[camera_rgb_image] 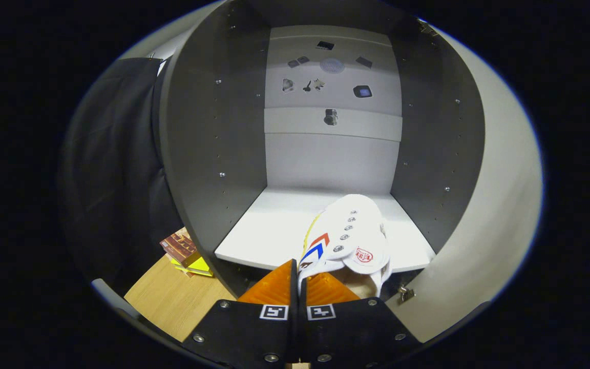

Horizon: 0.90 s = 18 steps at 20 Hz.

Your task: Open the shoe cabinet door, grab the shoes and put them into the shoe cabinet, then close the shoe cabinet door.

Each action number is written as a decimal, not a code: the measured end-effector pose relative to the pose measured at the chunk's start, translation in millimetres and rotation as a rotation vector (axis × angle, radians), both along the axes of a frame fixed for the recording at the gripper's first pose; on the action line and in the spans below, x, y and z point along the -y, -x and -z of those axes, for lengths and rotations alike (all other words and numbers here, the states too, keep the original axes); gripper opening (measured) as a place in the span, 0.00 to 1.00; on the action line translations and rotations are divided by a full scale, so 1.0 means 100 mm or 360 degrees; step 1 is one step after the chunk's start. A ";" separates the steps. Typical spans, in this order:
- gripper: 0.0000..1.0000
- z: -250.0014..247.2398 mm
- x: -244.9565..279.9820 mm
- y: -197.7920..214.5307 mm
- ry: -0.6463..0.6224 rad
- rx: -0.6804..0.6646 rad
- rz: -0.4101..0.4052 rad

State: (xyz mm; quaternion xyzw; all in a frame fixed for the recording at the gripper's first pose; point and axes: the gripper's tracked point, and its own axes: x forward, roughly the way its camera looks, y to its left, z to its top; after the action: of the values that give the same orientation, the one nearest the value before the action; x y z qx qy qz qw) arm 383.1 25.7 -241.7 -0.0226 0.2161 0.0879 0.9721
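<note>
One shoe, white with red and blue chevrons on its side and a row of metal eyelets, lies over the front edge of the shoe cabinet's lower shelf, toward that shelf's right front corner, its toe pointing into the cabinet. The tool is nearly closed, its two fingers pinching the shoe's collar edge between them, with only a thin strip of white material in the gap. One cabinet stands ahead, grey-walled, its door swung open on the right. Inside, one lower shelf carries the shoe's front half; one upper shelf holds a small dark object I cannot identify. Several small items sit on the pale back panel higher up, too small to tell. Left of the cabinet, two or three books lie stacked on the wooden floor.
</note>
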 end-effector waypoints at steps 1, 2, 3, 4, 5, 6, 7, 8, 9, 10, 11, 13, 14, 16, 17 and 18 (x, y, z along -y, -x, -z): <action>0.00 -0.01 -0.03 -0.10 -0.0003 0.0000 -0.0008; 0.00 -0.03 -0.06 -0.23 0.0002 -0.0001 -0.0021; 0.00 -0.03 -0.08 -0.34 0.0009 -0.0003 -0.0034; 0.00 -0.04 -0.11 -0.45 0.0011 -0.0001 -0.0045; 0.00 -0.05 -0.14 -0.56 0.0013 0.0003 -0.0057; 0.00 -0.07 -0.16 -0.67 0.0016 0.0010 -0.0066; 0.00 -0.05 -0.18 -0.77 0.0023 0.0009 -0.0079; 0.00 -0.02 -0.20 -0.88 0.0034 0.0012 -0.0084; 0.00 -0.03 -0.20 -0.95 0.0042 0.0015 -0.0087; 0.00 -0.01 -0.21 -1.02 0.0037 0.0011 -0.0094; 0.00 0.01 -0.22 -1.08 0.0025 0.0006 -0.0098; 0.00 0.09 -0.21 -1.17 0.0000 -0.0022 -0.0092; 0.00 0.14 -0.21 -1.21 -0.0009 -0.0043 -0.0090; 0.00 0.16 -0.21 -1.28 -0.0049 -0.0039 -0.0096; 0.00 0.17 -0.20 -1.26 -0.0061 -0.0034 -0.0103; 0.00 0.18 -0.19 -1.26 -0.0075 -0.0044 -0.0115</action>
State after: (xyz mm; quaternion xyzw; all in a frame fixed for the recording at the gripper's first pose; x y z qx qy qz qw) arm 509.3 45.1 -259.4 -0.0064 0.2264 0.1283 0.9655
